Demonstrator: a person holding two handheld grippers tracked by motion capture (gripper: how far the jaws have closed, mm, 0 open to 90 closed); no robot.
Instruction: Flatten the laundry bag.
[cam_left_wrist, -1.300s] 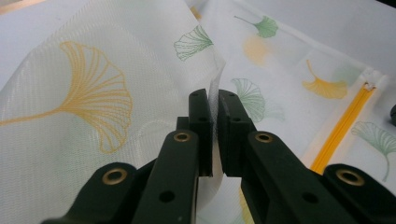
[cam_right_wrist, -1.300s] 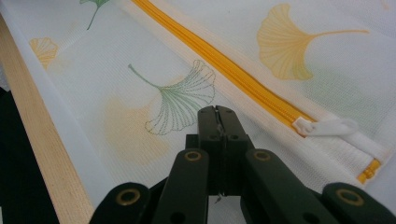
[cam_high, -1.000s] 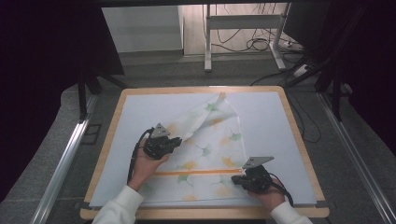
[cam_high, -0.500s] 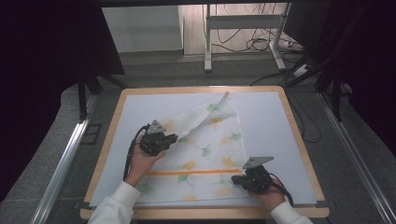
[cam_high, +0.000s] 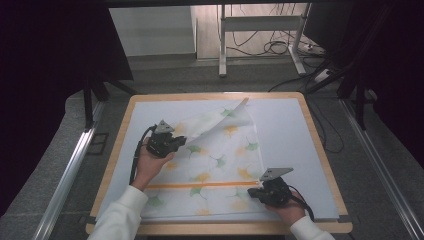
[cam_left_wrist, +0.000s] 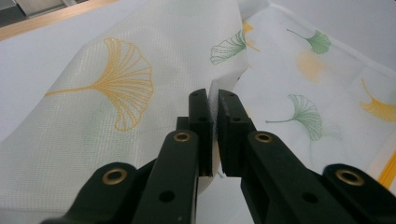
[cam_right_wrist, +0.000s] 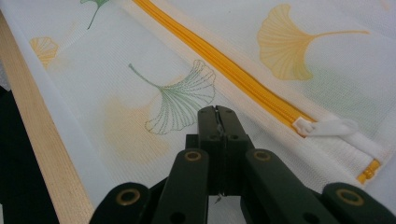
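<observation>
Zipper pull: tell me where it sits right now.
In the right gripper view, the white zipper pull lies at the orange zipper's end, right of the right gripper, on the mesh bag.

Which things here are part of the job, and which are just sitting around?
In the job:
- mesh bag with leaf prints and orange zipper
- left gripper, shut on a fold of it
- right gripper, shut, at its near edge

Just around:
- wooden table
- floor cables

One mesh laundry bag with one orange zipper, two tools, one table.
</observation>
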